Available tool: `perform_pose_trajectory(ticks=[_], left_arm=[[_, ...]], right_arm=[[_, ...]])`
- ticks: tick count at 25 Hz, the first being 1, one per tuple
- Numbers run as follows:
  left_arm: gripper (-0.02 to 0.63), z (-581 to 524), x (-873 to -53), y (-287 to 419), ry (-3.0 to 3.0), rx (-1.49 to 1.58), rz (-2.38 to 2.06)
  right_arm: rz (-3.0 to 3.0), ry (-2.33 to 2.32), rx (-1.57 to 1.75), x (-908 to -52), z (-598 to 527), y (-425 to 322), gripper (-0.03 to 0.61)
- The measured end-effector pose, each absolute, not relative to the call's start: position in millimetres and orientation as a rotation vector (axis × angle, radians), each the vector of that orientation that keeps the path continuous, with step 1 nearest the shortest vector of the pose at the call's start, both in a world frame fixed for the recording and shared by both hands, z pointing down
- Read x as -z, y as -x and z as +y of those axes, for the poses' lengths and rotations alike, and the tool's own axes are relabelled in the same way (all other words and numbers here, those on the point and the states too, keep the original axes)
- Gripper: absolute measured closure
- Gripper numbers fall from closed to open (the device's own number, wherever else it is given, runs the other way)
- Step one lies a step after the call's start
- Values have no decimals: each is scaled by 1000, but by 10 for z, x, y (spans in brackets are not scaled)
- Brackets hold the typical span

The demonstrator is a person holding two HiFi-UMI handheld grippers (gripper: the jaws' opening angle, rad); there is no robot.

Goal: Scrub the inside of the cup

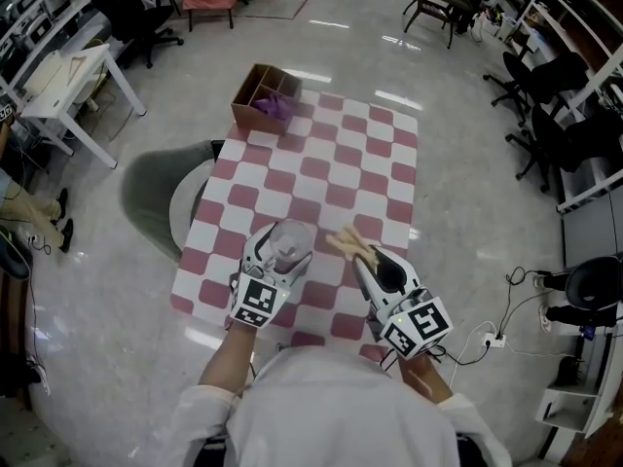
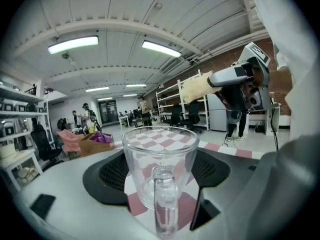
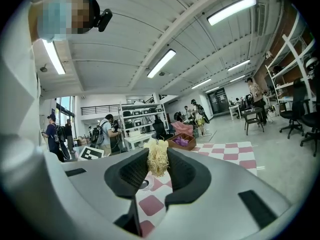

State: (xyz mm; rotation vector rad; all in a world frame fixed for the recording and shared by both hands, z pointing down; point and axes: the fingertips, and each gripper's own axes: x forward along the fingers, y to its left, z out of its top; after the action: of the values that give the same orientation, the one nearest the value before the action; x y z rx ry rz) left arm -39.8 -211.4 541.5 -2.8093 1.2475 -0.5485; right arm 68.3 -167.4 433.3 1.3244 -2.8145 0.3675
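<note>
The scrubbing is judged not to have started: the scrubber (image 1: 348, 242) is seen outside the cup (image 1: 291, 237), just beside its rim and apart from it, so the whole inside is left to be worked. Both things are already taken up. The cup is clamped between the jaws of the left gripper (image 1: 280, 251) above the near part of the surface (image 1: 331, 163), with its mouth upward and its handle turned toward that gripper. Whether its base rests on the cloth cannot be told. It is a clear glass mug with a thick round rim, walls that narrow toward the base and a solid glass loop handle. No suds or water can be made out in it. The right gripper (image 1: 368, 259) is closed on the scrubber, a pale yellow tuft of loose, stringy fibres that stands out past the jaw tips. Its pinch is shown plainly in the right gripper view. The surface is covered with a cloth of red and white checks, and an open cardboard box (image 1: 261, 95) with something purple inside is set at its far corner.
</note>
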Motion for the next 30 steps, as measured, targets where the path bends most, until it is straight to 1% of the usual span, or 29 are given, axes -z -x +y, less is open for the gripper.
perform_pose_trajectory(ticks=[11, 24, 30], left_arm=[[248, -1932, -4916, 487, 2653, 586, 1232], [247, -1563, -4926, 484, 2548, 765, 1136], [249, -1427, -4877, 455, 2490, 801, 1079]], right_arm=[[-2902, -1267, -325, -4096, -1509, -572, 465], [-2944, -1108, -300, -4066, -1127, -202, 465], [-2916, -1003, -291, -4130, -1021, 15, 465]])
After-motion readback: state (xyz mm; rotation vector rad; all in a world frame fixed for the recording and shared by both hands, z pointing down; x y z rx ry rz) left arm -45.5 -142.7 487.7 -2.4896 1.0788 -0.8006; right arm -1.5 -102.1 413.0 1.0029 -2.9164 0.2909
